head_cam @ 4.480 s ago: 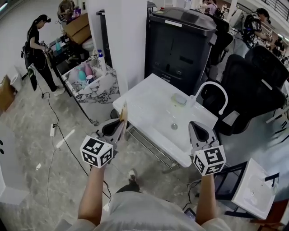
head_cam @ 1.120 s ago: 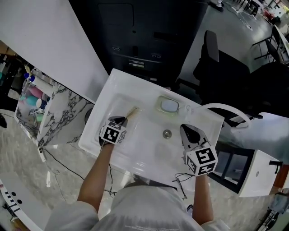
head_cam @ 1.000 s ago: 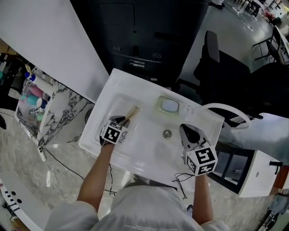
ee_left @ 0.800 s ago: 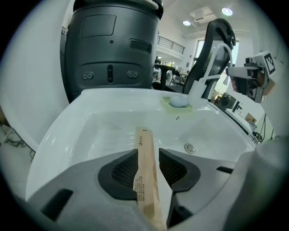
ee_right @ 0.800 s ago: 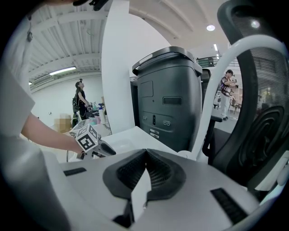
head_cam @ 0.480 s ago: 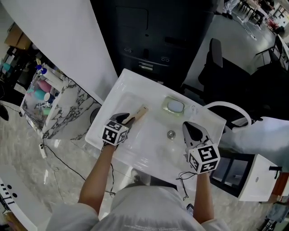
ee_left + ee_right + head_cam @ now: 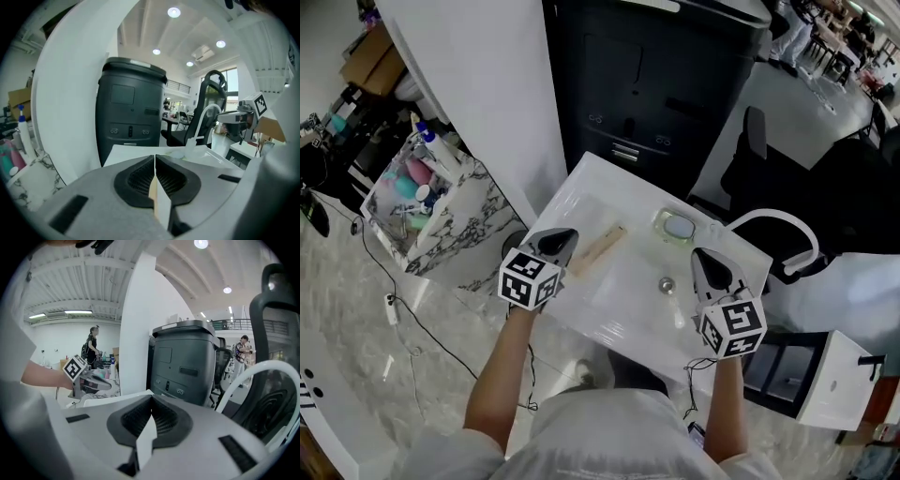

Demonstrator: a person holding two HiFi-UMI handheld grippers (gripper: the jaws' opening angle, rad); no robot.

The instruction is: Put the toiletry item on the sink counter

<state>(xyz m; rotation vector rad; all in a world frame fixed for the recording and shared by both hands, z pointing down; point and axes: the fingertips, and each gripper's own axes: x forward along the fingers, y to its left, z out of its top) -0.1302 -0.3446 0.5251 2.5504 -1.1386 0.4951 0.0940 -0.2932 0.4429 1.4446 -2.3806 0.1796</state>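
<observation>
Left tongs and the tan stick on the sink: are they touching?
Apart. Left gripper view: left tongs have just closed on nothing. Head view: tan stick lies flat on the sink.

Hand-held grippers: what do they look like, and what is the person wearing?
Both the left hand-held gripper and the right hand-held gripper are grey, wedge-shaped shells tapering to a point, with black ribbed pads inside. Each carries a white cube printed with black square markers. The person wears a pale grey top.
</observation>
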